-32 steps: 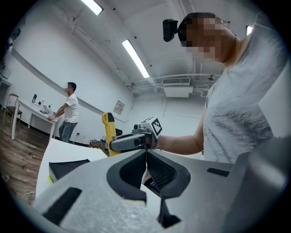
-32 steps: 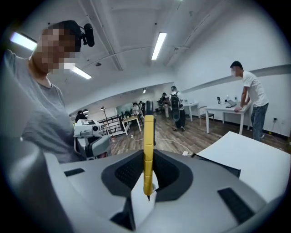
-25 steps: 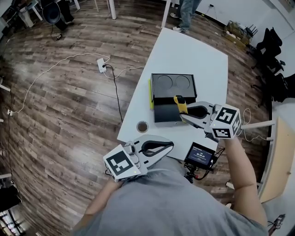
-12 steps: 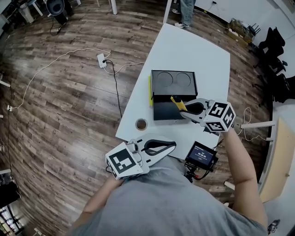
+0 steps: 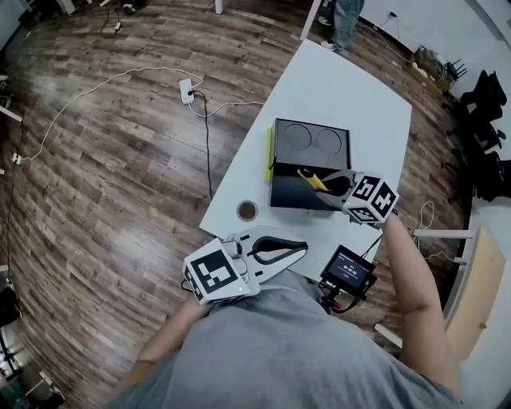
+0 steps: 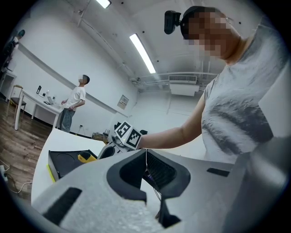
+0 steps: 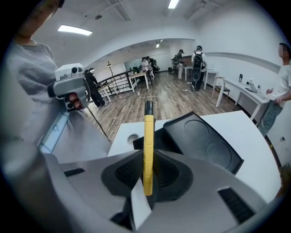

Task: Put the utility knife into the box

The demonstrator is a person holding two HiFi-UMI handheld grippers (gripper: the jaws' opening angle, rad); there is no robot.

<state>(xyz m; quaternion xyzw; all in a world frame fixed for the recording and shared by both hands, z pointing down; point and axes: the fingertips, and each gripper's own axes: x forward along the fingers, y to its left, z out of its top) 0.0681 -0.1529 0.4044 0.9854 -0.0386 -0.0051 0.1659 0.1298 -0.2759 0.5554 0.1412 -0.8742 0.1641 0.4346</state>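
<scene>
A black box (image 5: 297,192) stands on the white table (image 5: 351,104) with its lid (image 5: 311,142) folded back, two round hollows in it. My right gripper (image 5: 321,183) is shut on the yellow utility knife (image 5: 312,179) and holds it just above the box's open part. In the right gripper view the knife (image 7: 148,145) sticks up between the jaws, black tip forward, with the box (image 7: 200,141) beyond. My left gripper (image 5: 300,248) hangs shut and empty over the table's near edge. From the left gripper view the knife (image 6: 85,157) and box (image 6: 63,163) lie ahead.
A small brown round object (image 5: 247,211) sits at the table's near left corner. A small screen on a stand (image 5: 349,270) is at the near edge on the right. A yellow strip (image 5: 269,156) lies along the box's left side. A person (image 5: 345,20) stands beyond the far end.
My right gripper has carried the knife a little farther over the box. The left gripper has stayed about where it was.
</scene>
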